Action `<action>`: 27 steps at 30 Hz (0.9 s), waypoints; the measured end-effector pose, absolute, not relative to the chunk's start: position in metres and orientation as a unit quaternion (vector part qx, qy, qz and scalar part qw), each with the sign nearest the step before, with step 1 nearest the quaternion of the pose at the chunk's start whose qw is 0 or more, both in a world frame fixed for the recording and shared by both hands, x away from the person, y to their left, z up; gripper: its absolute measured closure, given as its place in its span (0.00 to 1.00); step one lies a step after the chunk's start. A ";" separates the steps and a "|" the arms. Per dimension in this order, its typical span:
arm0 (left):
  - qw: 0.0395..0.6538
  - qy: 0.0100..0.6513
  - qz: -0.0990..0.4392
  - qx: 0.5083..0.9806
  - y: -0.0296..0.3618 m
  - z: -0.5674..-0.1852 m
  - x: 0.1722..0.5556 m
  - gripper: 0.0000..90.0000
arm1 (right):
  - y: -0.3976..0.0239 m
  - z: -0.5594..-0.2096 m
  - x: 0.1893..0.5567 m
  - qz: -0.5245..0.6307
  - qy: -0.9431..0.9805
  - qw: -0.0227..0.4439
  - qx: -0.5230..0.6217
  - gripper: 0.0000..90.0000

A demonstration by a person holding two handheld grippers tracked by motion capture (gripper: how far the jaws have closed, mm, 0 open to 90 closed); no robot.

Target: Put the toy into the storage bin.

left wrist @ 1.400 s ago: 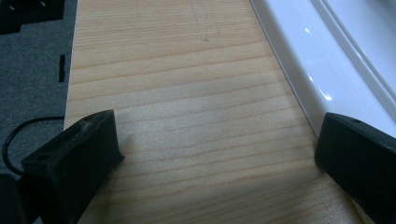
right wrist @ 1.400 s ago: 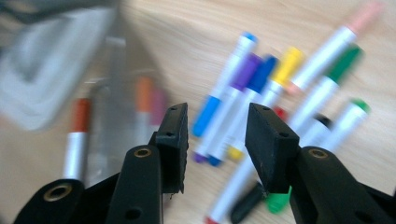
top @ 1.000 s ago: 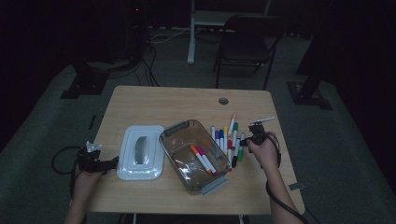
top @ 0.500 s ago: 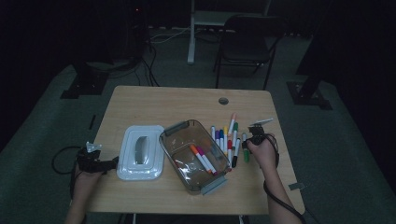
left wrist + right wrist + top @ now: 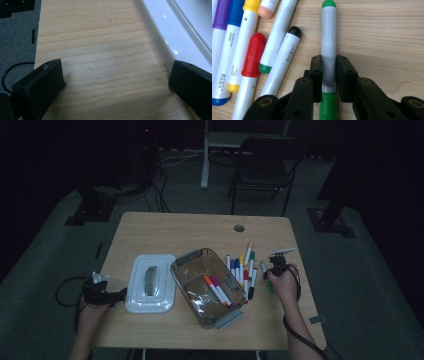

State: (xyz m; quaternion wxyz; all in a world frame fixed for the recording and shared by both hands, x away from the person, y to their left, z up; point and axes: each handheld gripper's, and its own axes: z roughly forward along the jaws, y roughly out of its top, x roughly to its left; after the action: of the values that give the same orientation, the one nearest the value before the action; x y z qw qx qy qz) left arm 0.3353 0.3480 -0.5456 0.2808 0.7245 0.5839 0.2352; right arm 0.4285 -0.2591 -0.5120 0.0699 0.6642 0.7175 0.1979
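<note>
We have the right tool point(image 5: 328, 75) clamped on the green marker point(image 5: 328, 37), lying on the worktop point(image 5: 387, 32) – next, lift it into the clear bin point(image 5: 200, 265); left tool point(image 5: 112, 82) gapes, idle.

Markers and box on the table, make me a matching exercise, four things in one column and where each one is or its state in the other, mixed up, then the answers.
1. green marker
2. orange marker
3. lid
4. left gripper

A. open over bare table beside the lid
B. inside the clear box
C. flat on the table left of the box
D. clamped in the right gripper, whose jaws have just been closing on it

Pairs: 1-D, 2-B, 3-C, 4-A
</note>
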 end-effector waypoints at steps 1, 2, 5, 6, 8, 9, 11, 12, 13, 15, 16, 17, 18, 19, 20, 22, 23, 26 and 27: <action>0.281 0.584 0.235 0.724 0.348 -0.546 0.335 0.00 | -0.259 -0.512 0.428 0.198 0.717 0.070 0.664 0.85; 0.280 0.585 0.236 0.724 0.348 -0.546 0.335 0.00 | -0.261 -0.512 0.429 0.203 0.713 0.059 0.669 0.85; 0.279 0.592 0.238 0.718 0.347 -0.546 0.336 0.00 | -0.263 -0.510 0.427 0.207 0.710 0.050 0.671 0.85; 0.279 0.592 0.238 0.718 0.347 -0.546 0.336 0.00 | -0.263 -0.509 0.426 0.212 0.709 0.050 0.671 0.85; 0.280 0.590 0.238 0.719 0.347 -0.546 0.336 0.00 | -0.264 -0.504 0.424 0.217 0.709 0.052 0.669 0.85; 0.280 0.589 0.238 0.719 0.347 -0.546 0.336 0.00 | -0.264 -0.500 0.423 0.221 0.709 0.051 0.668 0.85; 0.280 0.589 0.238 0.720 0.347 -0.546 0.336 0.00 | -0.264 -0.491 0.420 0.229 0.711 0.052 0.662 0.85; 0.280 0.589 0.238 0.720 0.347 -0.546 0.336 0.00 | -0.263 -0.486 0.419 0.235 0.712 0.054 0.660 0.85; 0.280 0.589 0.238 0.720 0.347 -0.546 0.336 0.00 | -0.263 -0.480 0.417 0.241 0.713 0.053 0.656 0.85; 0.280 0.588 0.238 0.720 0.347 -0.546 0.336 0.00 | -0.261 -0.468 0.414 0.259 0.713 0.058 0.649 0.85; 0.280 0.588 0.238 0.720 0.347 -0.546 0.336 0.00 | -0.261 -0.468 0.414 0.259 0.713 0.058 0.649 0.85; 0.280 0.588 0.238 0.720 0.347 -0.546 0.336 0.00 | -0.260 -0.461 0.412 0.266 0.714 0.059 0.645 0.85; 0.280 0.588 0.238 0.721 0.347 -0.546 0.336 0.00 | -0.260 -0.461 0.412 0.266 0.714 0.059 0.645 0.85; 0.280 0.588 0.238 0.720 0.347 -0.546 0.336 0.00 | -0.253 -0.441 0.406 0.285 0.722 0.062 0.628 0.85; 0.280 0.588 0.238 0.720 0.347 -0.546 0.336 0.00 | -0.250 -0.434 0.404 0.294 0.724 0.061 0.621 0.85; 0.280 0.588 0.238 0.721 0.347 -0.546 0.336 0.00 | -0.246 -0.428 0.402 0.301 0.726 0.060 0.615 0.85; 0.280 0.588 0.238 0.720 0.347 -0.546 0.336 0.00 | -0.238 -0.414 0.397 0.319 0.734 0.061 0.597 0.85; 0.280 0.588 0.238 0.721 0.347 -0.546 0.336 0.00 | -0.225 -0.398 0.391 0.337 0.744 0.059 0.574 0.85; 0.280 0.588 0.238 0.720 0.347 -0.546 0.336 0.00 | -0.225 -0.398 0.391 0.337 0.744 0.059 0.574 0.85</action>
State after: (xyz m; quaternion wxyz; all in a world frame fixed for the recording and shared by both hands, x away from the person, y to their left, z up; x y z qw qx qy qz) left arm 0.3358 0.3472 -0.5458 0.2804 0.7204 0.5882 0.2377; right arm 0.3915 -0.2251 -0.3984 0.0593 0.5743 0.7439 0.3366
